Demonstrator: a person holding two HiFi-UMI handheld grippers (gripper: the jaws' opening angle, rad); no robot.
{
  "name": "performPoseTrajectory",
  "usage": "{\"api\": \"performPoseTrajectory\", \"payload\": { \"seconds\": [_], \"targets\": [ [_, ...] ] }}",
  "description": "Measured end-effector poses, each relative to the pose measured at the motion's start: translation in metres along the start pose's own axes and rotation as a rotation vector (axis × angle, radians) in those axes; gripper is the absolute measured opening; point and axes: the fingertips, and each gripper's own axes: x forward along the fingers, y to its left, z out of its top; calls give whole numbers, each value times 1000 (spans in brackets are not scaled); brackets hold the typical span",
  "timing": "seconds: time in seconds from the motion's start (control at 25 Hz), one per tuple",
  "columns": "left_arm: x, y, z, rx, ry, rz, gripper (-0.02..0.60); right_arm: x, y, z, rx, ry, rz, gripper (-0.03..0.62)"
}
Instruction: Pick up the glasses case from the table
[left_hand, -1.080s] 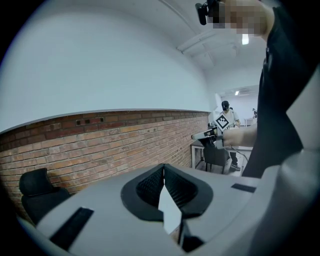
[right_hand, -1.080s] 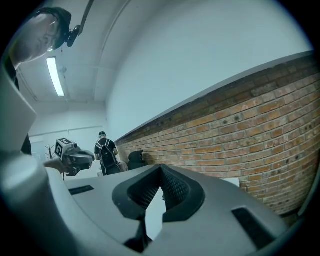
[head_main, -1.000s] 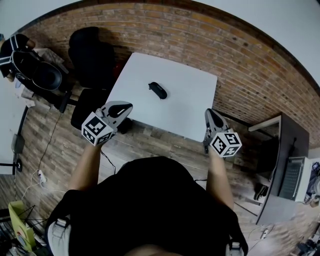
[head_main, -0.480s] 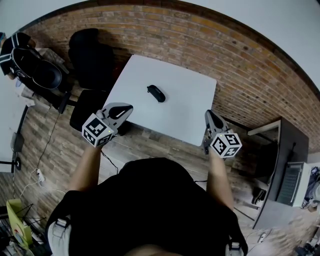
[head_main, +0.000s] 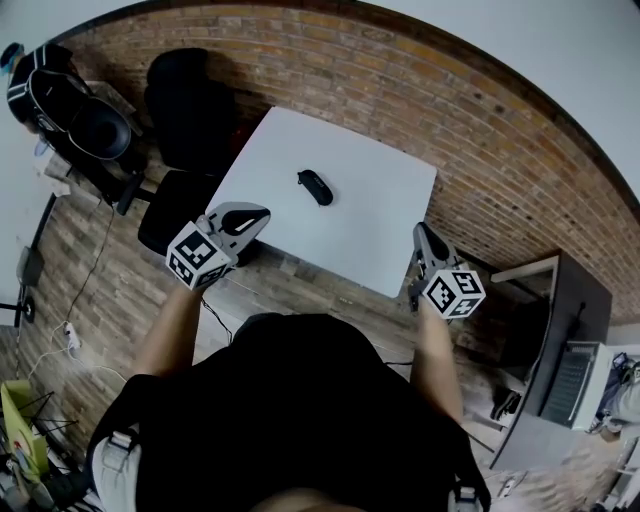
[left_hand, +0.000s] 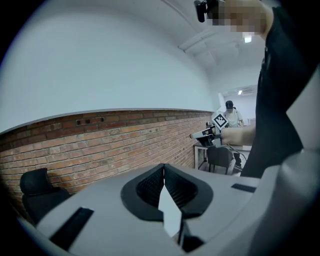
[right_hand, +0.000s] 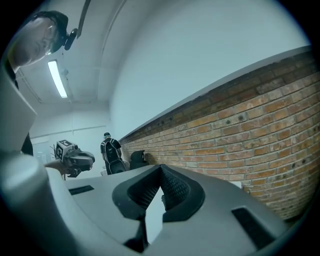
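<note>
Black glasses case (head_main: 315, 186) lies alone near the middle of the tabletop (head_main: 375, 215), untouched. Left gripper (head_main: 258, 213) and right gripper (head_main: 421, 230) are both clenched and empty, short of the near edge. Best approach, likely: spread one gripper's jaws first, then straddle the case's narrow width.

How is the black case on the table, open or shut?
Shut: the glasses case lies as one dark oval on the white table, no lid raised.

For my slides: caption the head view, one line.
Left gripper and right gripper, both shut, hover before a white table bearing a black glasses case.
</note>
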Motion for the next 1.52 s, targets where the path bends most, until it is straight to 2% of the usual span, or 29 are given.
{"api": "performPoseTrajectory", "payload": {
  "seconds": [0.16, 0.64, 1.52],
  "targets": [
    [-12, 1, 5, 9, -31, 27, 11, 0, 1, 3, -5, 8, 5, 15],
    [-37, 7, -7, -12, -38, 53, 11, 11, 21, 3, -17, 23, 35, 15],
    [-53, 48, -22, -33, -50, 50, 12, 47, 43, 2, -8, 36, 28, 15]
  ]
}}
